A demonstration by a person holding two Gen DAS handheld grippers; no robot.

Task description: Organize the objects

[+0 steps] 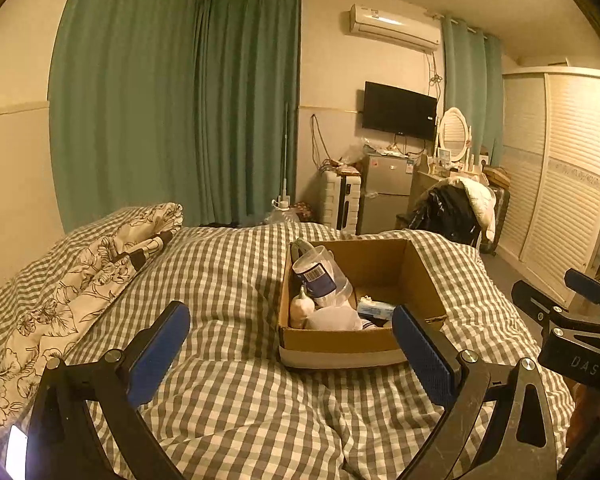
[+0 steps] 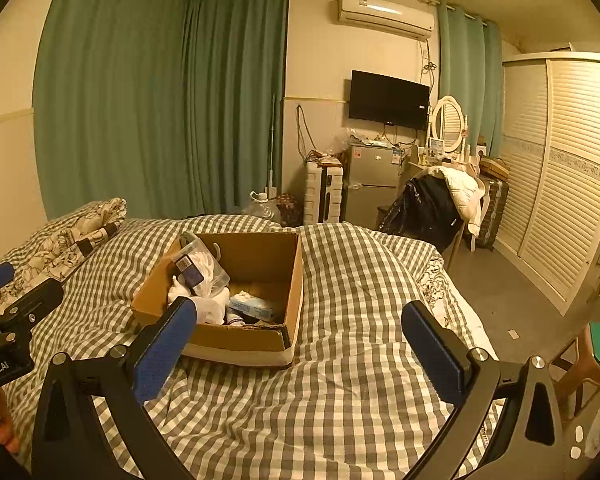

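Note:
An open cardboard box [image 1: 416,276] sits on the checked bedcover [image 1: 236,272]; it also shows in the right wrist view [image 2: 296,280]. Inside lie a clear plastic container with a blue label [image 1: 320,276], white items [image 1: 332,318] and a light blue pack [image 1: 374,309]. My left gripper [image 1: 292,320] is open and empty, just short of the box's near side. My right gripper [image 2: 300,324] is open and empty, to the right of the box's near corner. Each gripper shows at the edge of the other's view.
A floral pillow [image 1: 80,280] lies at the left of the bed. Beyond the bed stand a small fridge [image 1: 386,196], a white suitcase [image 1: 342,200], a chair with coats [image 1: 456,208] and a louvred wardrobe [image 1: 556,184]. A stool [image 2: 588,364] stands at the bed's right.

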